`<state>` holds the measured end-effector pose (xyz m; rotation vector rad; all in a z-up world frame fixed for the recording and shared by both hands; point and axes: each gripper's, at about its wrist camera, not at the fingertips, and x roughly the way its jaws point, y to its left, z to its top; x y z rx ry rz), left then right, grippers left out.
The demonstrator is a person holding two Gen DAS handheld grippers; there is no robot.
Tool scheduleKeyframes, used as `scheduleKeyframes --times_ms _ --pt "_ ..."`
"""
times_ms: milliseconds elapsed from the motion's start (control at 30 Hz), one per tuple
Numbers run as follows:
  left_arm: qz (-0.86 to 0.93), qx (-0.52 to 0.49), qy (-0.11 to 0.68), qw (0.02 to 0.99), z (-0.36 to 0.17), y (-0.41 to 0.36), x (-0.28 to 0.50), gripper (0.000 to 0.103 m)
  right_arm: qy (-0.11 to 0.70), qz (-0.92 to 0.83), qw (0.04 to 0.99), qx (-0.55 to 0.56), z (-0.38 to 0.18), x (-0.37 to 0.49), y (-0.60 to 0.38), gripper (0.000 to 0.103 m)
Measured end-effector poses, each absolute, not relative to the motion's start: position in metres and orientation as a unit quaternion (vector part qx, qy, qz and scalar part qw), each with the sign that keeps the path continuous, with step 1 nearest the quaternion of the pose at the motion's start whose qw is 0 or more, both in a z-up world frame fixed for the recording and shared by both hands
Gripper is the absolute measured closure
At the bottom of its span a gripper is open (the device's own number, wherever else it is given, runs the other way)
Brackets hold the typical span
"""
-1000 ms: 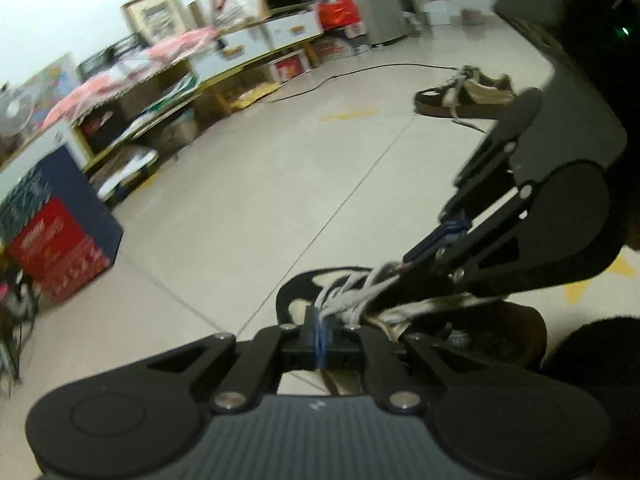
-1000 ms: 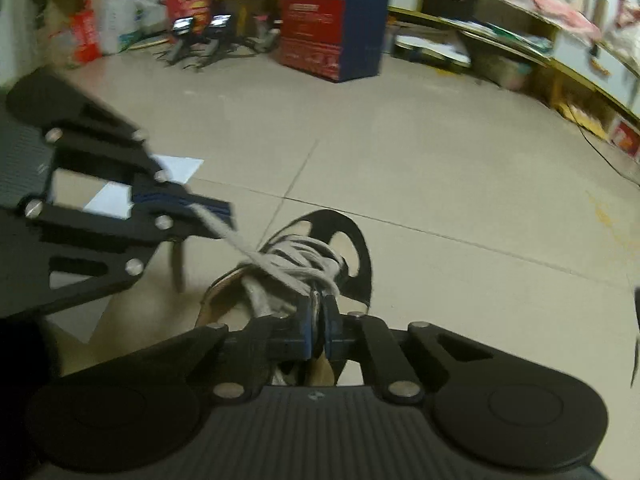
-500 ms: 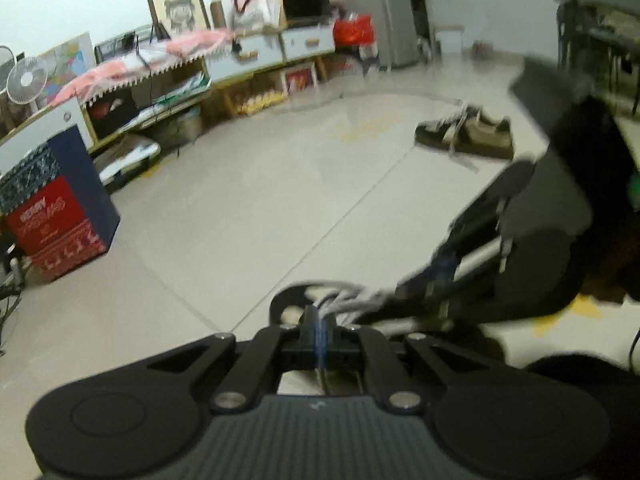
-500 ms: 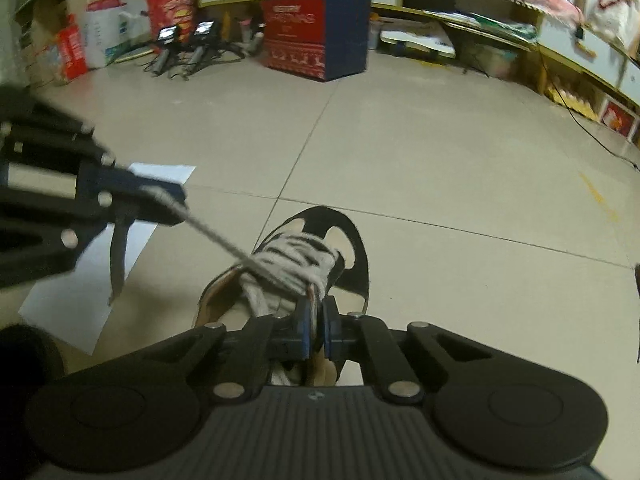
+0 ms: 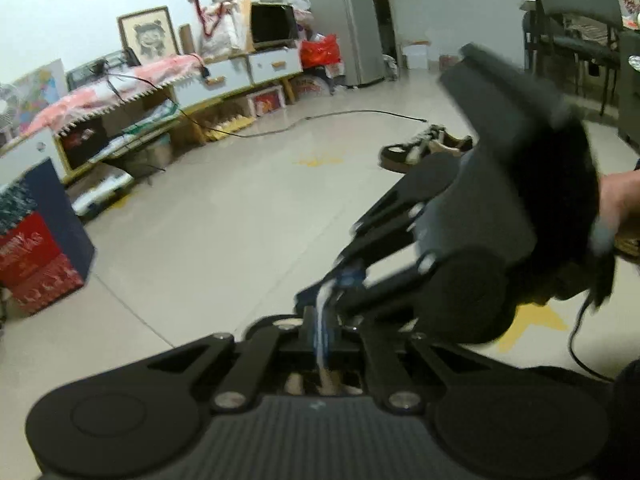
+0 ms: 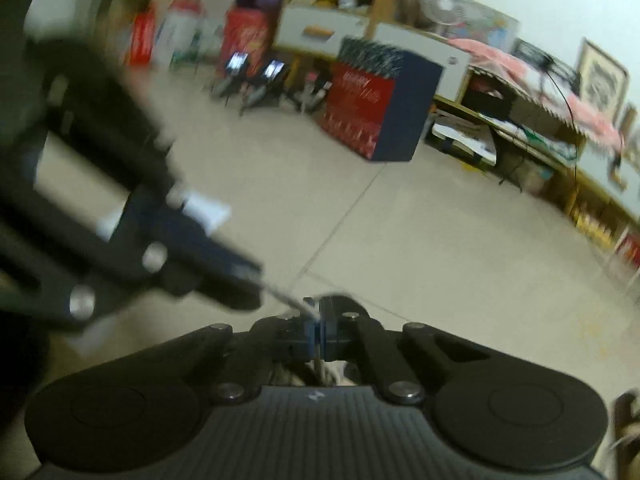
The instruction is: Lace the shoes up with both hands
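White woven shoelace [image 5: 322, 320] is pinched in both black two-finger grippers, left [image 5: 320, 332] and right [image 6: 320, 330], pulled taut between them.

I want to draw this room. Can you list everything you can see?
lace: one, white, stretched between both grippers
shoes: a pair, dark and tan, far on the floor
box: one, red and navy, on the floor
picture: one, framed, on the shelf by the wall
cable: one, black, across the floor
fan: one, white, by the wall
left hand-held gripper: black, shut on the lace
right hand-held gripper: black, shut on the lace
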<state>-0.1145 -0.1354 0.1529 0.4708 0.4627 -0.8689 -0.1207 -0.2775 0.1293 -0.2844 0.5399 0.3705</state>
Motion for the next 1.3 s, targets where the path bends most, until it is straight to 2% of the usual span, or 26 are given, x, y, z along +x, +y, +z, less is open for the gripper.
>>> scheduleKeyframes --times_ms 200,333,467,567,633,767,833,967,1033,1300 --pt "-0.363 0.204 0.22 0.882 0.161 -0.113 -0.098 0.098 0.171 0.137 0.975 -0.039 0.183 -0.12 -0.317 0.102" --pt "-0.345 0.196 0.236 0.887 0.155 -0.105 -0.091 0.098 0.108 0.024 0.994 0.001 0.213 -0.113 -0.357 0.102" --pt "-0.353 0.201 0.251 0.879 0.145 -0.106 -0.095 0.096 0.168 -0.143 0.975 -0.008 0.199 -0.093 -0.408 0.099" --pt "-0.361 0.21 0.251 0.873 0.143 -0.108 -0.096 0.088 0.188 -0.232 0.954 0.022 0.192 -0.105 -0.448 0.098" --pt "-0.362 0.211 0.256 0.871 0.142 -0.108 -0.096 0.082 0.209 -0.254 0.944 0.01 0.186 -0.108 -0.458 0.092" --pt "-0.365 0.212 0.27 0.865 0.138 -0.11 -0.097 0.078 0.29 -0.087 0.953 0.003 0.156 -0.114 -0.434 0.092" --pt "-0.368 0.22 0.273 0.861 0.135 -0.112 -0.1 0.075 0.328 0.013 0.944 -0.023 0.14 -0.12 -0.404 0.088" --pt "-0.374 0.228 0.279 0.854 0.13 -0.115 -0.103 0.073 0.358 0.137 0.921 -0.062 0.124 -0.134 -0.344 0.087" --pt "-0.375 0.23 0.28 0.853 0.13 -0.114 -0.104 0.07 0.36 0.167 0.914 -0.078 0.123 -0.137 -0.324 0.075" --pt "-0.38 0.224 0.294 0.848 0.124 -0.113 -0.104 0.063 0.404 0.153 0.885 -0.176 0.098 -0.133 -0.293 0.074"
